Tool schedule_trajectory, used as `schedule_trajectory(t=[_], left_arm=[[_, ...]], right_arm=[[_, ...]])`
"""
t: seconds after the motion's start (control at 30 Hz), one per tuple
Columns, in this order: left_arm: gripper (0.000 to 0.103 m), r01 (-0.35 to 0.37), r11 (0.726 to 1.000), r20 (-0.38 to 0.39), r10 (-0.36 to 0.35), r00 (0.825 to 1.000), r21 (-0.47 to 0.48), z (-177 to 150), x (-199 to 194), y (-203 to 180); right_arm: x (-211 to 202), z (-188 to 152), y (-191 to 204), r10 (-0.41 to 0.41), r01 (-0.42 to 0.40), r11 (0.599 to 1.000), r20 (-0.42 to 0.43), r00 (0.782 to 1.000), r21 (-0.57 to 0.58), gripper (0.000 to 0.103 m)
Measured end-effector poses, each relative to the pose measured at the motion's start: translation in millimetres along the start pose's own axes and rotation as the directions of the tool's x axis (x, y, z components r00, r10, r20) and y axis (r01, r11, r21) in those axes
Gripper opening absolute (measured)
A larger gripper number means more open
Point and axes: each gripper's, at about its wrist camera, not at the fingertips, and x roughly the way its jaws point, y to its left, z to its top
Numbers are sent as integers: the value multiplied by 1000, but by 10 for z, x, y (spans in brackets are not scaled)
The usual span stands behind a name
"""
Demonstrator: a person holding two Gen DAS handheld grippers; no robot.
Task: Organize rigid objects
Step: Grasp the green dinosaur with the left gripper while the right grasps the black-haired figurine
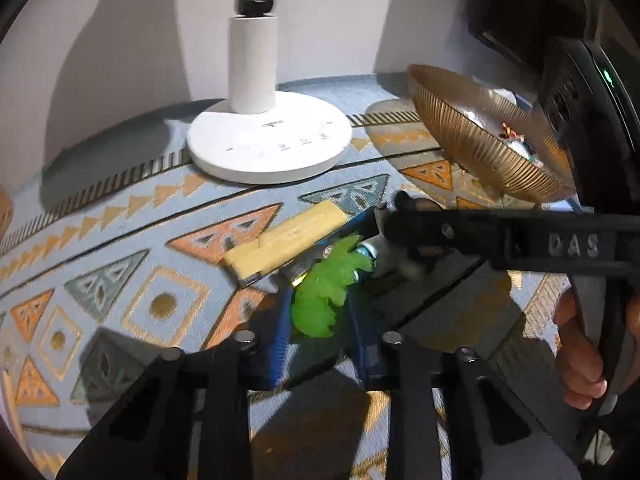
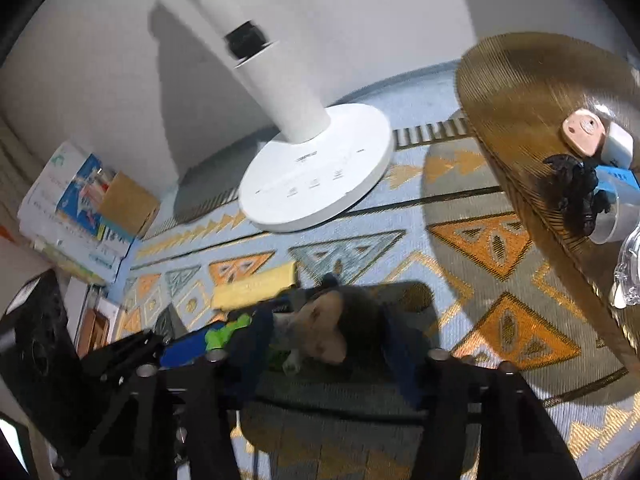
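Left wrist view: left gripper (image 1: 320, 300) clamped on green toy (image 1: 324, 292); right gripper (image 2: 328, 332) seemingly grasping tan toy (image 2: 320, 330), blurred.

Light: bright indoor light, from above and in front.
Shadows: the lamp (image 1: 269, 136) throws a soft grey shadow on the wall (image 1: 140, 40); dark gripper shadows lie on the cloth (image 1: 120, 280).
Blur: right wrist view smeared; left wrist view mostly sharp.
Edges: fisheye bending, black corners.
Glare: none obvious.
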Motion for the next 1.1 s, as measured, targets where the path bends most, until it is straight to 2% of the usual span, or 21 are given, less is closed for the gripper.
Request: schedule_trajectory(t=[0.13,0.27,0.3,0.37,0.4,0.43,0.47,0.57,0.67,0.77,0.9,0.97,1.0,1.1], left_arm=[[18,-49,994,11,50,999,-93,-165,-236,178],[18,-75,983,32,81,996,-169,-329,-444,360],[18,-76,980,37,84,996,-186,-362,-473,400],[18,-65,973,45,77,996,-221,-410,-483,477],[18,-47,970,49,60,997,-241,-437,-462,518],[18,-35,968,48,49,998,-248,-459,-443,535],[18,-32,968,23,39,999,-249,-466,-393,546],[18,-23,974,50,36,998,-226,-472,-424,500],[18,-39,978,37,48,998,-205,-474,-397,444],[18,-40,979,40,49,998,-198,-475,-402,432],[18,-31,978,42,41,998,-204,-474,-402,451],[18,-30,978,42,40,998,-206,-478,-407,458],[18,-32,978,41,41,998,-206,-479,-406,456],[18,-35,978,38,44,998,-204,-482,-408,451]], right_arm=[[-83,-233,141,56,-56,998,-45,997,2,45],[-123,-496,346,121,-128,991,-150,981,-39,45],[-155,-536,370,106,-115,992,-150,983,-54,45],[-196,-561,388,29,-41,995,-128,991,-93,53],[-220,-551,380,-23,11,994,-105,994,-110,64],[-227,-549,373,-38,28,994,-94,995,-109,68],[-239,-536,351,-43,35,994,-85,995,-100,68],[-186,-506,347,-42,34,994,-85,995,-99,68],[-60,-471,416,-85,74,988,-72,994,-138,68],[55,-424,541,-187,179,963,-22,982,-203,68],[132,-353,568,-198,194,958,-2,980,-210,68],[153,-326,566,-197,194,959,9,980,-205,64],[149,-325,562,-210,210,955,21,978,-208,52],[53,-382,562,-179,183,964,39,983,-191,49]])
